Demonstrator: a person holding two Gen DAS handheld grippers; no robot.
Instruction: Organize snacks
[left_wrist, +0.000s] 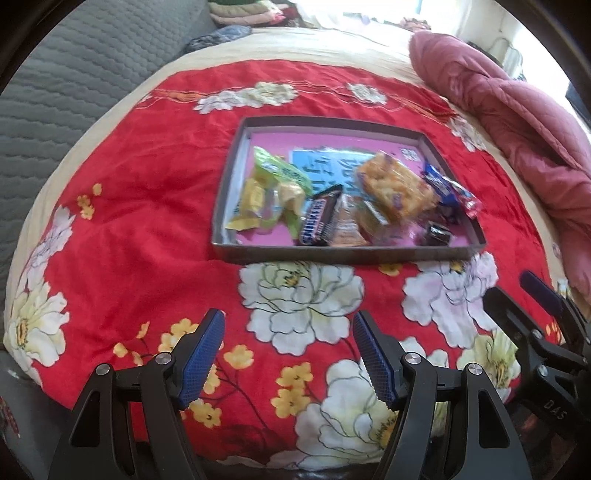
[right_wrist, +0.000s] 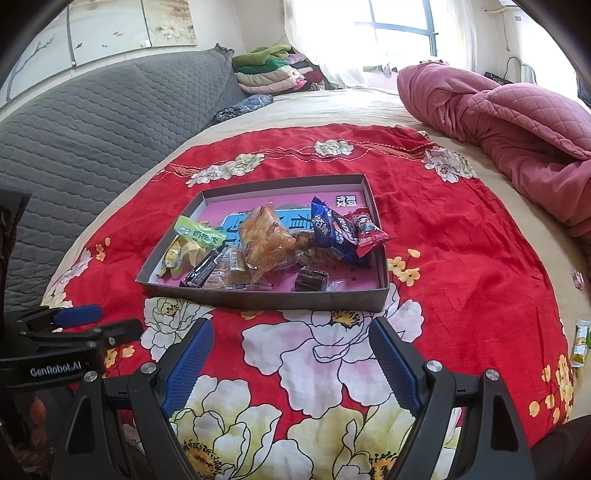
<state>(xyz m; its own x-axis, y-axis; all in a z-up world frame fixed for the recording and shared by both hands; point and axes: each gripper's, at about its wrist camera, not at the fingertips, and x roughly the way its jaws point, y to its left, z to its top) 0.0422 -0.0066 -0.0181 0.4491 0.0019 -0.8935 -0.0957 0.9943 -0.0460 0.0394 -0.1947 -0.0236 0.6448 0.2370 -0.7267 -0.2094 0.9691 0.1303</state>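
While agape, both hand-held grippers hover short of tray.

We see shallow grey tray with pink floor on bed, holding heaped snacks: green packet left, dark Snickers bar beside it, orange pastry pack centre, blue packet and red packet right.

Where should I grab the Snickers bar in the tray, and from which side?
Pinch the Snickers bar across its narrow width at the near end, coming from above over the tray's front wall. It lies lengthwise toward you, wedged between the yellow-green packets and a tan wrapped cake.
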